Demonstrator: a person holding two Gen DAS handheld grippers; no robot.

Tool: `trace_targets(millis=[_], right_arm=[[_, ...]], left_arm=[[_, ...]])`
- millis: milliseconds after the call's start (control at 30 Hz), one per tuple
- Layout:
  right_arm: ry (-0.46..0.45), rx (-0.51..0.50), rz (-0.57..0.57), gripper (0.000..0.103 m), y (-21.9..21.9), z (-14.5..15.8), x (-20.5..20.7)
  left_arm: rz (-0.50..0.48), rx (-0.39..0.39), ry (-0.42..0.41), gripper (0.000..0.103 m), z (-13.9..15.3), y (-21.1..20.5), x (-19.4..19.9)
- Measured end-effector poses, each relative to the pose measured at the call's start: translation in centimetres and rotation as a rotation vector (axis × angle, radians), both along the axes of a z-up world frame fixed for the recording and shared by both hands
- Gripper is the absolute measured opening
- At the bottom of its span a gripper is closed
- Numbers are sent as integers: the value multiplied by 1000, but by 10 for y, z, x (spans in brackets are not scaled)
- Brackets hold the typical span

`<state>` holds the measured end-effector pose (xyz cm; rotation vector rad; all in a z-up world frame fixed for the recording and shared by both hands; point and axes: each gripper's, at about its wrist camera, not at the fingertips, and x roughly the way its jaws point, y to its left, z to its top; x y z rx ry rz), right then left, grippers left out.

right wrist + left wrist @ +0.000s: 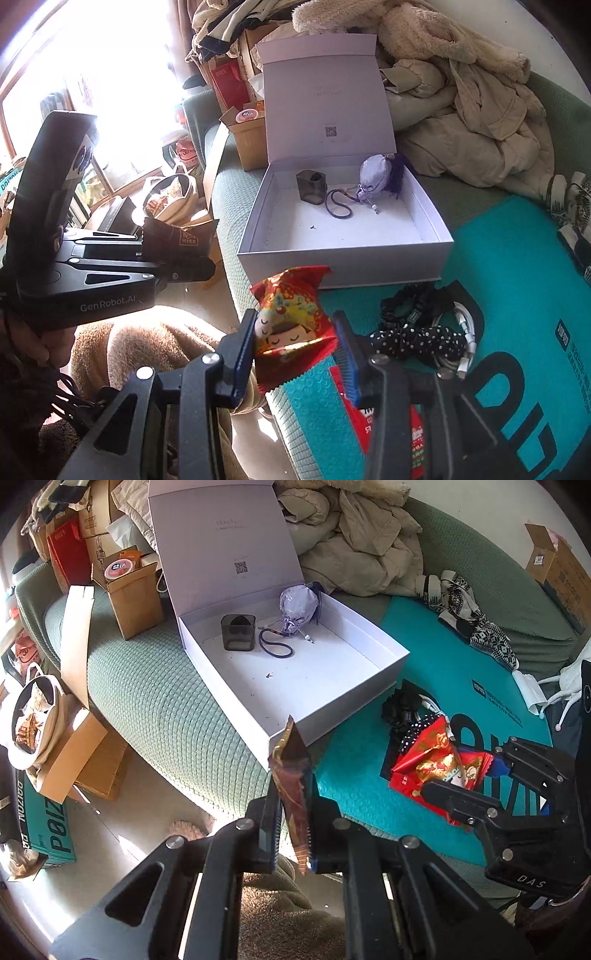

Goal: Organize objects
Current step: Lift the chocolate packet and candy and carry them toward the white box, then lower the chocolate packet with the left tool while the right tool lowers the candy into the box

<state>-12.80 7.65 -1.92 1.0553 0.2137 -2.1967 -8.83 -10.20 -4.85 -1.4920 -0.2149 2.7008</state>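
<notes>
Beside the open white box (343, 254), each tool grips a snack packet, cables (443, 332) nearby.

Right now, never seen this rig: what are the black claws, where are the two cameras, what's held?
No robot: a person holds a two-finger gripper in each hand, each with a fisheye camera looking along its fingers. The left gripper is shut on a thin brown foil snack packet. The right gripper pinches a red-and-gold cartoon-printed snack packet. Ahead on the green quilted sofa sits an open white gift box holding a smoky translucent plastic case and a lilac drawstring pouch.
</notes>
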Motion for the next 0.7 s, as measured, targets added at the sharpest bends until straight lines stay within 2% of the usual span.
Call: trace_targets(millis=[233,700], right_arm=[[21,4,-4,40,-19,7,-34],[62,-4,-44,40,-47,19,-88]], left_arm=[[-17,10,2,10,-3,-20,-46],[-91,-29,11,10,8,-47,-123]])
